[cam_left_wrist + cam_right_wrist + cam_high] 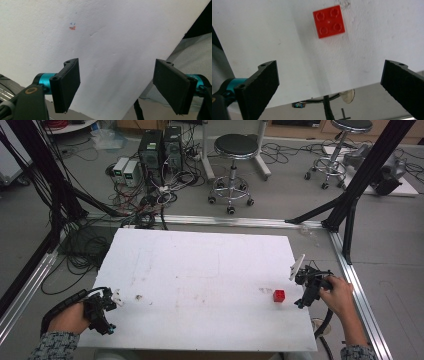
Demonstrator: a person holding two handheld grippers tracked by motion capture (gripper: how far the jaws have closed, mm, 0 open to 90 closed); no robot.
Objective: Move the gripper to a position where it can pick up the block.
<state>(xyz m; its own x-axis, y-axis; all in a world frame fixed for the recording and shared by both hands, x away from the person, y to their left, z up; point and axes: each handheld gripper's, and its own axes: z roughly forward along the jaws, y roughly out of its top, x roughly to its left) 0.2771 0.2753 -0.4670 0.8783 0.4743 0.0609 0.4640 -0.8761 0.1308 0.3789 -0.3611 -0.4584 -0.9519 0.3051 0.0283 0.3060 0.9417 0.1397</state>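
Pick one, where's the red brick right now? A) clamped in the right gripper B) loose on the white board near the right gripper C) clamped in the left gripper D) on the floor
B: the red brick lies studs-up on the white board, ahead of the open right gripper, touching neither jaw.

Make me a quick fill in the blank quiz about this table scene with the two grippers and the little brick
1. The brick on the white board is coloured ____.
2. Its top carries ____ studs.
3. The brick lies nearer the ____ gripper.
4. The right gripper and the left gripper both have jaws that stand ____.

Missing words: red; four; right; open
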